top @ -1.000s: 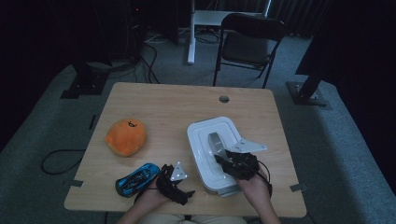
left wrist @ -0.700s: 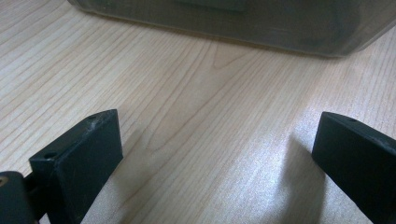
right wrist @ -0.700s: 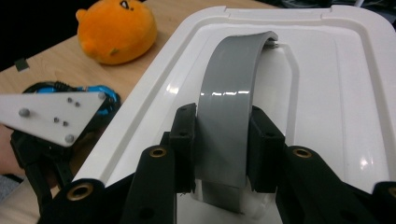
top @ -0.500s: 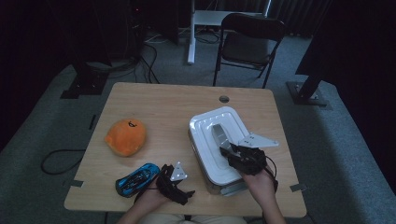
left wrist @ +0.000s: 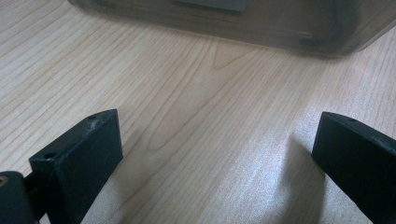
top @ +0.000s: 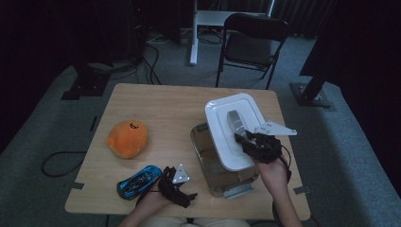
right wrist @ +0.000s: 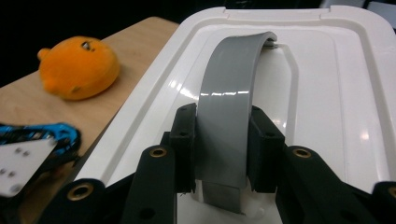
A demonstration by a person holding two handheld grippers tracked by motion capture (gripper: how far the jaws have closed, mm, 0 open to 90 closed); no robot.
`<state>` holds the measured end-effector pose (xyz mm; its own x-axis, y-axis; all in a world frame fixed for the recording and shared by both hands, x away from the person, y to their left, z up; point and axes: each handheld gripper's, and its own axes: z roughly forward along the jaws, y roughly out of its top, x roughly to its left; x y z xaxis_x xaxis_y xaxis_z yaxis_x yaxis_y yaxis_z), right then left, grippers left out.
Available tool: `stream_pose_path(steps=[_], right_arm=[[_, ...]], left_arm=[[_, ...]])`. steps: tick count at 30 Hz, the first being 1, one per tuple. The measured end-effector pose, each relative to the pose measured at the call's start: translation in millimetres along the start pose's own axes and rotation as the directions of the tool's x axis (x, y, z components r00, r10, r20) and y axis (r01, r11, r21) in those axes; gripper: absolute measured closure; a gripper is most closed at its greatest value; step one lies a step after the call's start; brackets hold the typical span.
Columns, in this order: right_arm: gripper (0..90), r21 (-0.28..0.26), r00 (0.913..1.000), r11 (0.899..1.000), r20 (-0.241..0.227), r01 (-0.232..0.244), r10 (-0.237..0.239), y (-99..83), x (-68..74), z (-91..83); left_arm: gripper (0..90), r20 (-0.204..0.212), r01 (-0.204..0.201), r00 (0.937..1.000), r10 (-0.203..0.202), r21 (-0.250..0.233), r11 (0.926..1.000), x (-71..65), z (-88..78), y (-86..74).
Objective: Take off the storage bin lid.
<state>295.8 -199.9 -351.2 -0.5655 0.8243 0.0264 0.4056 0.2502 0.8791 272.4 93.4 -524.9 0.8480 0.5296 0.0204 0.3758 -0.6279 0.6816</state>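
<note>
White lid (right wrist: pixel 327 93), grey handle (right wrist: pixel 229 107): no legible writing.

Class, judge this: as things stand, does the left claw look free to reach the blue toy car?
Probably yes: the left claw is open, holds nothing, and the blue toy car lies beside it with bare table between.

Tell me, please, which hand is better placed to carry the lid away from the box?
Right: the right gripper already clamps the lid's grey handle. The left gripper rests open on the table.
</note>
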Motion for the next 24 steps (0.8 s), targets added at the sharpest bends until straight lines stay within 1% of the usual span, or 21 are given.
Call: stream_pose_path(steps=[7,12,13,14,15,19,24], right_arm=[[68.0,-0.033,0.9977,0.999,0.063,-0.025,0.027,4.6,-22.8,-5.4],[68.0,-0.038,0.9927,0.999,0.114,-0.037,0.041,4.5,-38.3,-7.9],[68.0,-0.038,0.9927,0.999,0.114,-0.037,0.041,4.5,-38.3,-7.9],[68.0,-0.039,0.9915,0.998,0.122,-0.040,0.045,4.2,-41.7,-8.3],[68.0,-0.041,0.9891,0.998,0.136,-0.051,0.056,3.2,-48.8,-9.3],[68.0,-0.044,0.9825,0.997,0.171,-0.067,0.074,-0.2,-62.6,-11.6],[68.0,-0.040,0.9742,0.995,0.204,-0.091,0.097,-6.5,-79.5,-12.2]], left_arm=[[2.3,0.000,0.000,1.0000,0.000,-0.001,1.0000,0.0,0.0,0.0],[2.3,0.001,0.001,1.0000,-0.001,0.000,1.0000,0.0,0.0,0.0],[2.3,0.001,0.001,1.0000,-0.001,0.000,1.0000,0.0,0.0,0.0],[2.3,0.000,0.000,1.0000,0.000,0.000,1.0000,0.0,0.0,0.0],[2.3,0.000,0.000,1.0000,0.000,0.000,1.0000,0.0,0.0,0.0],[2.3,0.000,0.000,1.0000,0.000,-0.001,1.0000,0.0,0.1,0.0],[2.3,0.000,-0.001,1.0000,0.001,0.000,1.0000,0.1,0.0,0.0]])
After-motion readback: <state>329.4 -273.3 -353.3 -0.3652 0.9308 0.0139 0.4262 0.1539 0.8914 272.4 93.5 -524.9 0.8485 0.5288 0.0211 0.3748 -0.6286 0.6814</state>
